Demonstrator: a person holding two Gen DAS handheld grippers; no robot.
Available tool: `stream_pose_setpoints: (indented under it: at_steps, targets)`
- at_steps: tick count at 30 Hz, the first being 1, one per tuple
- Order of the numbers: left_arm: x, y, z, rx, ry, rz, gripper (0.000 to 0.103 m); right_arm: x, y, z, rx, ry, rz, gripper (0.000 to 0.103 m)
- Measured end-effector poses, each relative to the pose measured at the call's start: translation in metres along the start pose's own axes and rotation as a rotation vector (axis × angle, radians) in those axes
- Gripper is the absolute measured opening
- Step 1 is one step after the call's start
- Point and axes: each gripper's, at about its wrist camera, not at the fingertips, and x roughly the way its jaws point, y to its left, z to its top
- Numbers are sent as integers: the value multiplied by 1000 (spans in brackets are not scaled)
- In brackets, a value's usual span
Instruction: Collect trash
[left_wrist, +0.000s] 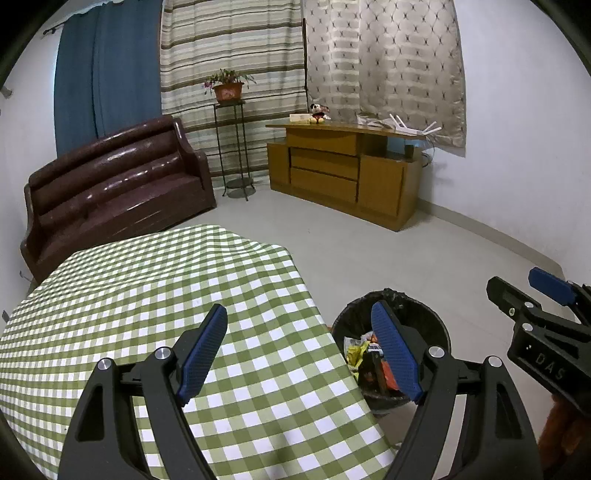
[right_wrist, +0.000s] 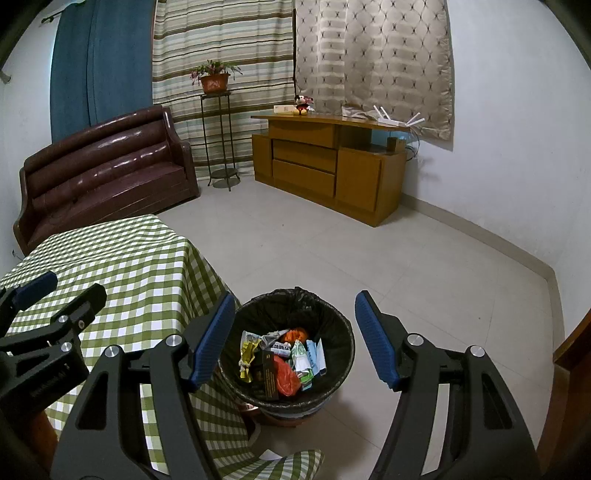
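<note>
A round bin with a black liner (right_wrist: 332, 325) stands on the floor beside the table and holds several crumpled wrappers (right_wrist: 284, 358). My right gripper (right_wrist: 295, 306) hovers above the bin, open, with nothing between its blue pads. In the left wrist view the bin (left_wrist: 424, 314) shows at lower right, partly behind one blue finger. My left gripper (left_wrist: 299, 317) stands open and empty over the table's right edge. The right gripper's side (left_wrist: 532, 295) shows at that view's right edge. The left gripper (right_wrist: 55, 291) appears at the left of the right wrist view.
A table under a green-and-white checked cloth (left_wrist: 147, 295) fills the lower left, and no loose trash shows on it. Behind are a brown leather sofa (left_wrist: 118, 184), a plant stand (left_wrist: 231, 147) and a wooden cabinet (left_wrist: 343, 173). Pale tiled floor (right_wrist: 369, 251) surrounds the bin.
</note>
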Motion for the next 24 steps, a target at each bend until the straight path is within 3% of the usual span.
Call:
stream_pose_setpoints:
  at_steps: [14, 24]
  targets:
    - [-1, 1, 2, 19, -20, -17, 81, 0, 0, 1, 0, 0, 0, 66]
    - [7, -3, 0, 15, 24, -52, 84, -1, 2, 0, 0, 2, 1, 66]
